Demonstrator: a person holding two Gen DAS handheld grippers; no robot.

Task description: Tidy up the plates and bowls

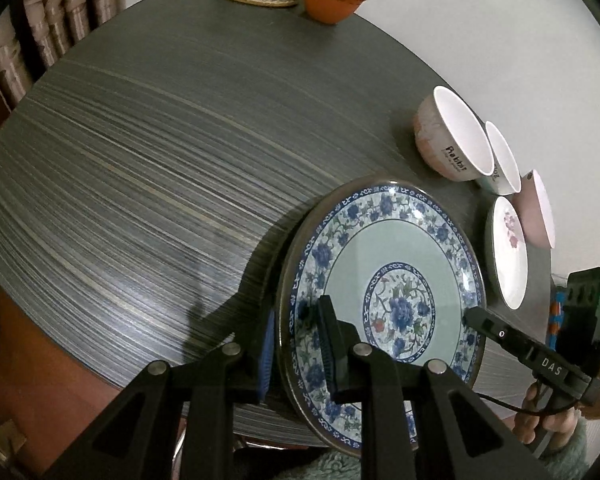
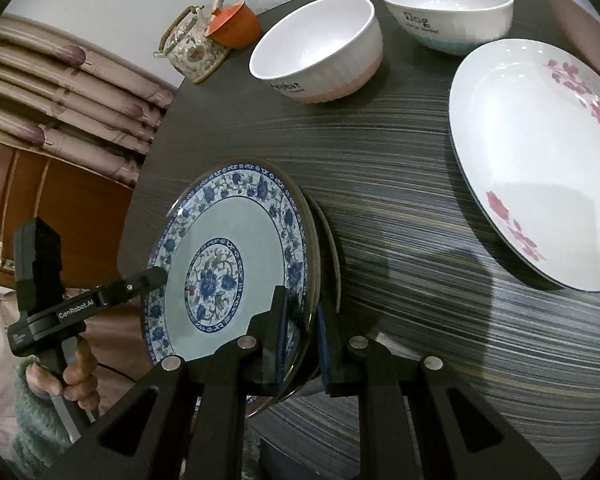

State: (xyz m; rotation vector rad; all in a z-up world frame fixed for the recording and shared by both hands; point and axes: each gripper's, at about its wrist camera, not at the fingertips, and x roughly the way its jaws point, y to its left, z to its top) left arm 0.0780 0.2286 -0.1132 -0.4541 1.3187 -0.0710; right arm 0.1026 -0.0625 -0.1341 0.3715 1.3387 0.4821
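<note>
Left gripper (image 1: pixel 296 344) clamped narrow on the near rim of the blue-and-white floral plate (image 1: pixel 384 280), one blue-padded finger under the rim, the other black finger over the patterned border. Right gripper (image 2: pixel 304 340) likewise pinched on the opposite rim of the same plate (image 2: pixel 228 264), one pad on the face, one behind the edge. Plate held between both grippers, tilted, over the near edge of the dark striped round table (image 1: pixel 140 184); whether its lower edge touched the tabletop could not be told. Seen in the left view: the right gripper reaching in from the right onto the plate's rim, a hand (image 1: pixel 540 408) in a fuzzy green sleeve wrapped round its handle. Seen in the right view: the left gripper's finger (image 2: pixel 148 278) on the plate's far rim, gripped by the other hand (image 2: pixel 72 376).

Just beyond the plate, resting on the table: a white plate with pink blossoms (image 2: pixel 540 160). Farther back: a white bowl with a pink base (image 2: pixel 320 48), marked with lettering, and beside it a white bowl with a pale blue base (image 2: pixel 448 8). At the right edge: part of a pinkish bowl (image 1: pixel 540 208), cut off by the frame. At the table's far side: a flowered teapot (image 2: pixel 192 48) with an orange lidded cup (image 2: pixel 236 24) touching or nearly touching it. Behind the table: pleated pinkish curtains (image 2: pixel 60 92) and brown wooden furniture (image 2: pixel 40 200).
</note>
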